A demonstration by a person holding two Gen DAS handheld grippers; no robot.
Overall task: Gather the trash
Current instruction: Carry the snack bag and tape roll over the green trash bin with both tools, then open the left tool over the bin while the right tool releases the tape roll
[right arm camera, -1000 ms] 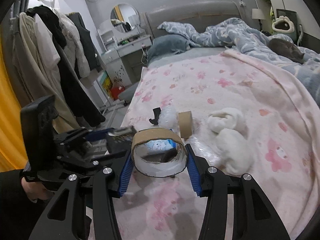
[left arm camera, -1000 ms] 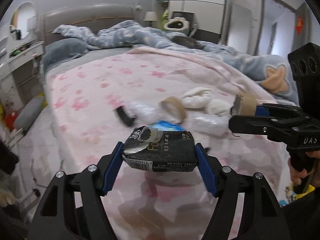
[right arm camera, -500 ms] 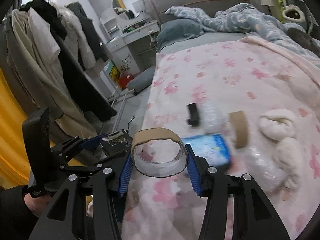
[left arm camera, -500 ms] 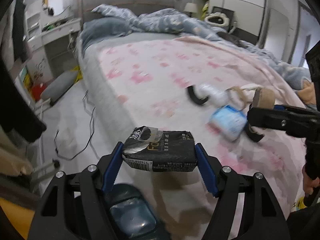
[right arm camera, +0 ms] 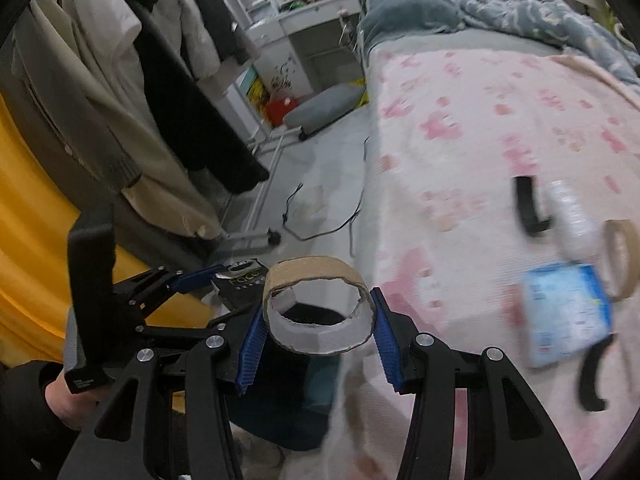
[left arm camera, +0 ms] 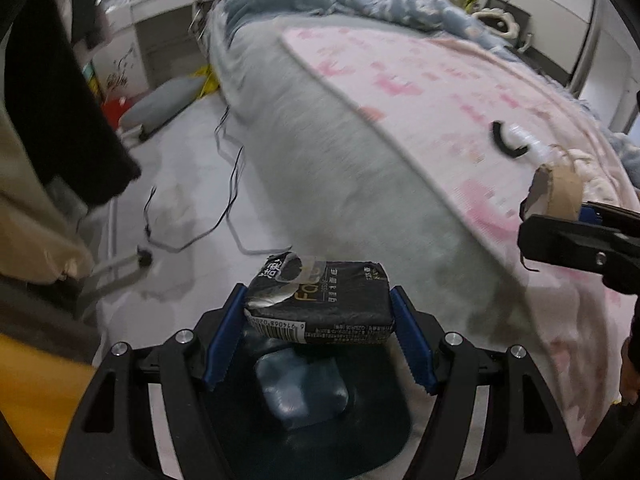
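My left gripper is shut on a black tissue pack and holds it above a dark blue trash bin on the floor beside the bed. My right gripper is shut on a cardboard tape core, also over the bin; the core shows at the right of the left wrist view. The left gripper with its pack shows in the right wrist view. On the pink blanket lie a blue packet, another tape roll, a clear plastic bottle and a black curved piece.
Coats hang on a rack at the left. Cables and a grey cushion lie on the floor. A yellow curtain is at the far left. A white dresser stands beyond.
Both grippers have swung left off the bed with their items and now hang over the bin on the floor. The blue packet stays on the blanket.
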